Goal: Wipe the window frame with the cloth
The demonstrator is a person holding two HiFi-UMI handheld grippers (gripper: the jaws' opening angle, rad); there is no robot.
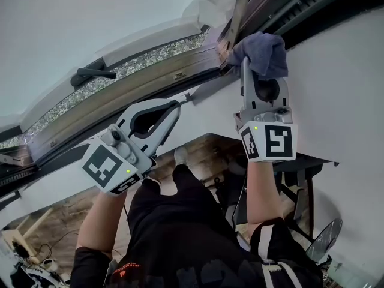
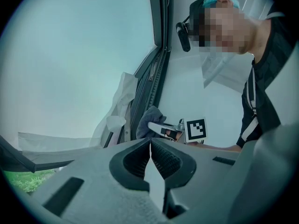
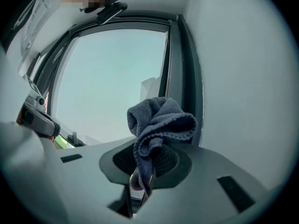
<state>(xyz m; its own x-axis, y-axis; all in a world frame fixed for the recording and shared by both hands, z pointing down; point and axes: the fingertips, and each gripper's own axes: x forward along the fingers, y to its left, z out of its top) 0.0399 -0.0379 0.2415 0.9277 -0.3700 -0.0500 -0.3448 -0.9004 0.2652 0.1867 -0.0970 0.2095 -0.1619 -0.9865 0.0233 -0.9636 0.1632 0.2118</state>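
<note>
**Grey cloth at the frame corner, right jaws gripping it**

Head view: right gripper (image 1: 248, 62) is clenched on the cloth (image 1: 265, 51), which is wadded up against the frame (image 1: 150, 71) near a corner. It looks to be touching, but I can't confirm that. Left gripper (image 1: 176, 105) hangs lower, clear of the frame.

Left gripper view: jaws are pressed together with nothing between them. Loose film (image 2: 117, 104) hangs at the glass edge beside the cloth and could snag.

Right gripper view: the cloth is pinched by its tail, so most of it flops free above the jaws. The upright rail is right behind it, with wall close on one side.

My take: press the wad flat, then drag it along the rail in one steady pass. The open run is toward the handle (image 1: 93, 72), well away. The wall side is tight.
</note>
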